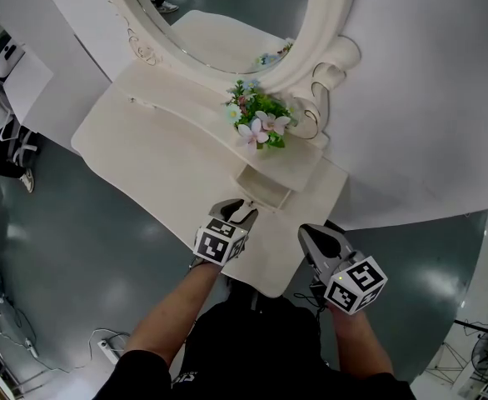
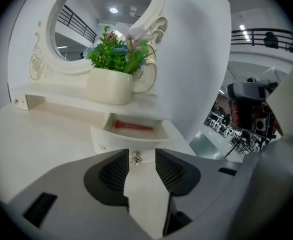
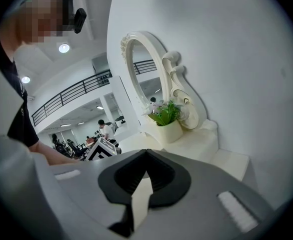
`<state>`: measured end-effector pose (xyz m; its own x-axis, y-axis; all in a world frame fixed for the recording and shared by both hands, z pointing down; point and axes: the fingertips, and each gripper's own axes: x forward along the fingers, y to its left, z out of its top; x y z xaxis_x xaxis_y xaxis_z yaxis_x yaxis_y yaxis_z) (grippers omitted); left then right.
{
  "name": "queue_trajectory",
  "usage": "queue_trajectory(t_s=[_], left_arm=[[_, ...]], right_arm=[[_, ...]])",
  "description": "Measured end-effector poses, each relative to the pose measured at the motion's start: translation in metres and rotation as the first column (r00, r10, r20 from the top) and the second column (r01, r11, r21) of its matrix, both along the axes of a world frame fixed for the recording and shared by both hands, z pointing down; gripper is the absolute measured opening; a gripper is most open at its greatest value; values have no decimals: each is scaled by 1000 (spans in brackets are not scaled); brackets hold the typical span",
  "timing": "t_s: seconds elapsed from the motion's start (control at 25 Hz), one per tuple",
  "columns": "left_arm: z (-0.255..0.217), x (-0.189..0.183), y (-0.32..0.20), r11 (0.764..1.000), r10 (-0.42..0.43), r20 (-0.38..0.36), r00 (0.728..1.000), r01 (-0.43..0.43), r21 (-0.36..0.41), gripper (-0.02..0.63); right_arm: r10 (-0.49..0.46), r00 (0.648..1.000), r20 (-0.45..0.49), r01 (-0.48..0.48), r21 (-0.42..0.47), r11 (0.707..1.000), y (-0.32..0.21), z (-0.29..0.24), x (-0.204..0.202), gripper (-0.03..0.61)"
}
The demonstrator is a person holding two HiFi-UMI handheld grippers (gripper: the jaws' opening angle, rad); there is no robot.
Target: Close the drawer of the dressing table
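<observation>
Bright, even indoor light fills all three views. Round ceiling lamps (image 3: 63,48) glow in the right gripper view, and another shows reflected in the mirror (image 2: 86,19). The white dressing table (image 1: 136,136) is nearly washed out and carries only faint, soft shadows. The glossy floor (image 1: 61,257) shows pale glare. Both gripper views bulge strongly and have black corners.

Cream drawer (image 2: 111,140), red stick (image 2: 134,126), green plant (image 2: 114,56)

Head view looks steeply down; gripper views low (sharing flowers (image 1: 259,122)).
</observation>
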<state>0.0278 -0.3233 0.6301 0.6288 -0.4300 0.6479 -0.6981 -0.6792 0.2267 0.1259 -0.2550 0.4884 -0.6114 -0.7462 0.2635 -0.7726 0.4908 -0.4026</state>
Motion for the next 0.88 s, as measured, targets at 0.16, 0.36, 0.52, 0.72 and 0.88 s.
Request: queue_trajectory(t_s=[0.16,0.36,0.52,0.72,0.88], left_arm=[[20,1,-5,1000,9,52,999,-9,-18,153],[32,0,-11,999,-13,50,999,16,-49,153],[39,2,-11,999,7,100,995,-1,-53,152],[41,3,-11,999,25,125,992,-19,-51,97],[39,3,-11,998,28,126,992,-21,-58,97]], right_arm=[[0,1000,-5,0,-6,1000,-1,2,1,9],[5,1000,-6,-5,-14,1000,-1,4,5,11],[10,1000,-4,-10,-18,1000,-2,6,9,9],[9,1000,-1,-9,-16,1000,-6,5,8,9],[12,1000,2,-12,-13,1000,-8,3,10,9]])
